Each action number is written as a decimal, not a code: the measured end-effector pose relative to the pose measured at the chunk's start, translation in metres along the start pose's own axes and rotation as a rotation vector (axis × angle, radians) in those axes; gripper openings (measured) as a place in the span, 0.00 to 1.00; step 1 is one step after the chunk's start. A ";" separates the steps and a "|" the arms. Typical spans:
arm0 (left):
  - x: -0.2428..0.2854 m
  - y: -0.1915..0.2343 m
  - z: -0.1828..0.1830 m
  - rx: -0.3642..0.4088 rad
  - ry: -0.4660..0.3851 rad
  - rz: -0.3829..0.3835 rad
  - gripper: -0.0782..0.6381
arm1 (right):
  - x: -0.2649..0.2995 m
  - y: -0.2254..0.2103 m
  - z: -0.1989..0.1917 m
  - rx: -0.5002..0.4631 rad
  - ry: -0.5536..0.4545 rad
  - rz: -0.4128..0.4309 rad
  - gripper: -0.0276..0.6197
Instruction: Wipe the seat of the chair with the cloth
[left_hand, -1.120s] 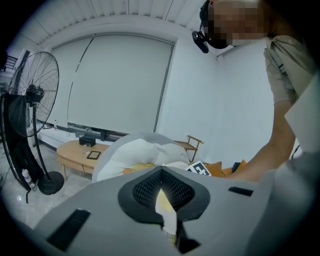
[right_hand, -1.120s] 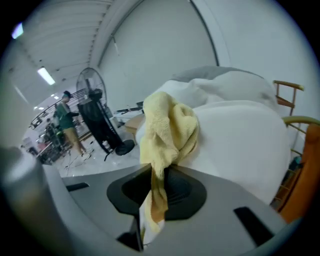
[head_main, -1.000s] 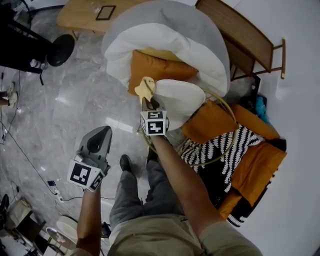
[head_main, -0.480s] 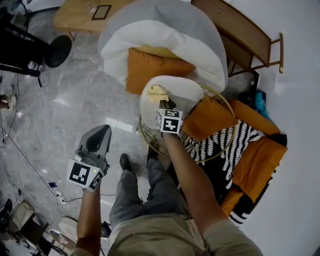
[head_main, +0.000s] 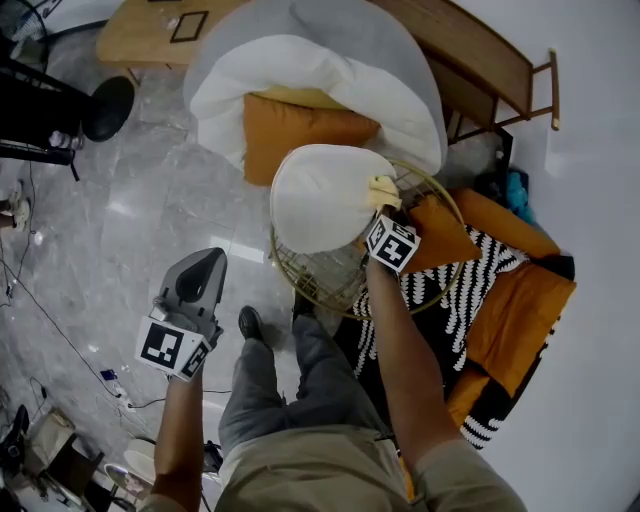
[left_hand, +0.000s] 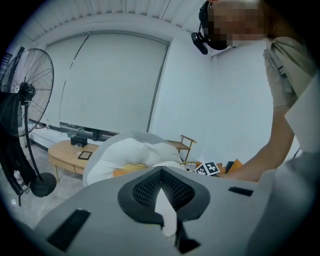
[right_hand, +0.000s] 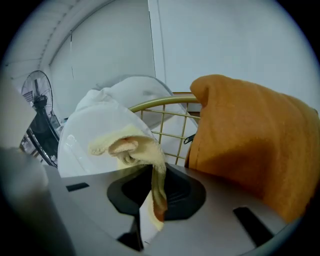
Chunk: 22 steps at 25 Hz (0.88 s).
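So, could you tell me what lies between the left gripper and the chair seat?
Only bare grey floor, seen in the head view; the left gripper hangs apart from the seat.

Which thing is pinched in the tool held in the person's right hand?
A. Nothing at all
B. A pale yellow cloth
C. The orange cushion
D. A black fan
B: in the right gripper view, the right gripper has its jaws closed on a pale yellow cloth, which bunches up against the white chair seat.
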<state>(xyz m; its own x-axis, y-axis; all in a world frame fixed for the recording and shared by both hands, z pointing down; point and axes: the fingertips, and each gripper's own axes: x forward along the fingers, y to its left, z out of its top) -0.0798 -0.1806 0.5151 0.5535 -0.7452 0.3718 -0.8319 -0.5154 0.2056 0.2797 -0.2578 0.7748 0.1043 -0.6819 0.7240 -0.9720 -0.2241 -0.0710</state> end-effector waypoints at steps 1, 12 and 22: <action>0.000 0.000 0.001 0.002 -0.002 -0.001 0.13 | 0.000 0.001 0.000 0.004 0.001 0.000 0.14; -0.017 0.005 -0.007 -0.007 0.001 0.032 0.13 | 0.008 0.027 -0.011 0.033 0.042 0.023 0.14; -0.033 0.016 -0.030 -0.032 0.004 0.068 0.13 | -0.011 0.248 -0.072 -0.282 0.123 0.537 0.14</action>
<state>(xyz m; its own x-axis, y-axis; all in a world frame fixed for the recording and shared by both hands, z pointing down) -0.1125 -0.1515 0.5331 0.4952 -0.7763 0.3899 -0.8687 -0.4493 0.2088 0.0218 -0.2560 0.7991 -0.4242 -0.5591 0.7123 -0.9018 0.3323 -0.2762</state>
